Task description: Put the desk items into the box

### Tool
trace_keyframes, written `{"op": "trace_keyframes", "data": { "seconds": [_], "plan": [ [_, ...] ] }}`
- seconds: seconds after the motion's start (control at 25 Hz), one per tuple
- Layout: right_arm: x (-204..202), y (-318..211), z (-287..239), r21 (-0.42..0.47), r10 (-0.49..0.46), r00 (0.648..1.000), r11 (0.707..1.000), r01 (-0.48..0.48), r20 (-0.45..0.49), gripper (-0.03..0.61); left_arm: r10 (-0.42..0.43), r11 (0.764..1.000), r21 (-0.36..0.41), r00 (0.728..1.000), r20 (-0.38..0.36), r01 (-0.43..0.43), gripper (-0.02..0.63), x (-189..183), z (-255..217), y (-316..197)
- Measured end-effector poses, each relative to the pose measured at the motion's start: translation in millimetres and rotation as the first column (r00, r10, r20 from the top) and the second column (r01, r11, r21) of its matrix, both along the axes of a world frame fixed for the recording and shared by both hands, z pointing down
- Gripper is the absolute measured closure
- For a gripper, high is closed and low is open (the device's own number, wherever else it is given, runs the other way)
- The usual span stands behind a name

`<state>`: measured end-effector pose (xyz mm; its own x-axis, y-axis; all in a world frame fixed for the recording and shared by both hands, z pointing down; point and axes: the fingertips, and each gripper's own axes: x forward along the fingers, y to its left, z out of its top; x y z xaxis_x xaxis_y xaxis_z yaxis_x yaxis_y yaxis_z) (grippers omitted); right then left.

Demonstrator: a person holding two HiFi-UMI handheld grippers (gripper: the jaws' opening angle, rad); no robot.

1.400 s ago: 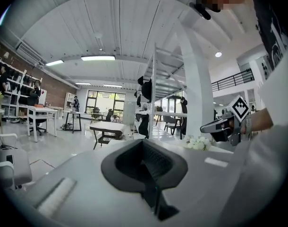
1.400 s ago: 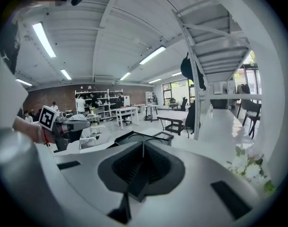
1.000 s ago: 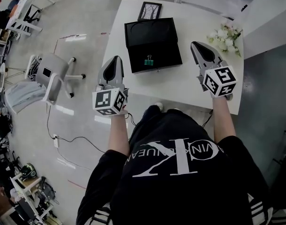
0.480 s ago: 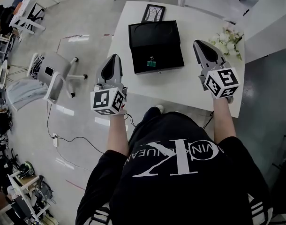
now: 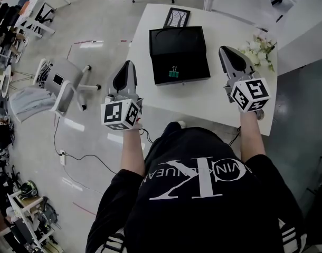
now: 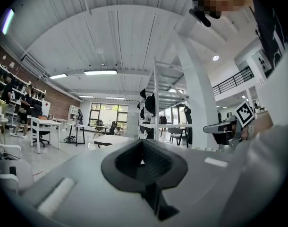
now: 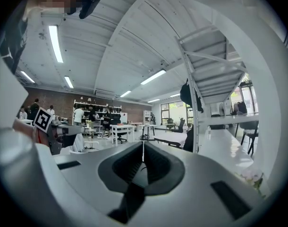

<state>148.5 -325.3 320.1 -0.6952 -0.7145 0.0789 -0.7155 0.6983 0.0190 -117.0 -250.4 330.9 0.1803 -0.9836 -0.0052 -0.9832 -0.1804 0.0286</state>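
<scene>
The left gripper point(image 5: 129, 65) and right gripper point(image 5: 224, 50) hung empty on either side of the black box point(image 5: 178, 45), fingers pressed together. A green binder clip point(image 5: 174, 74) apparently lay inside, so next either gripper needed to open onto the picture frame point(image 5: 177, 18).

Black tee point(image 5: 198, 194), big white lettering; white stripes below. Left gripper point(image 5: 128, 66), right gripper point(image 5: 224, 50): grey shells, black insets, white black-marked cubes point(image 5: 121, 114).
</scene>
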Motion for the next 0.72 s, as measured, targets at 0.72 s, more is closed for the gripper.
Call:
{"op": "trace_keyframes", "data": {
  "seconds": [0.72],
  "plan": [
    [0.1,-1.3,-4.3,0.012,0.008,1.000,1.000,-0.008,0.009,0.560,0.007,1.000,0.026,1.000,0.002,-0.007,0.604,-1.6,-9.6,-5.6]
  ]
}}
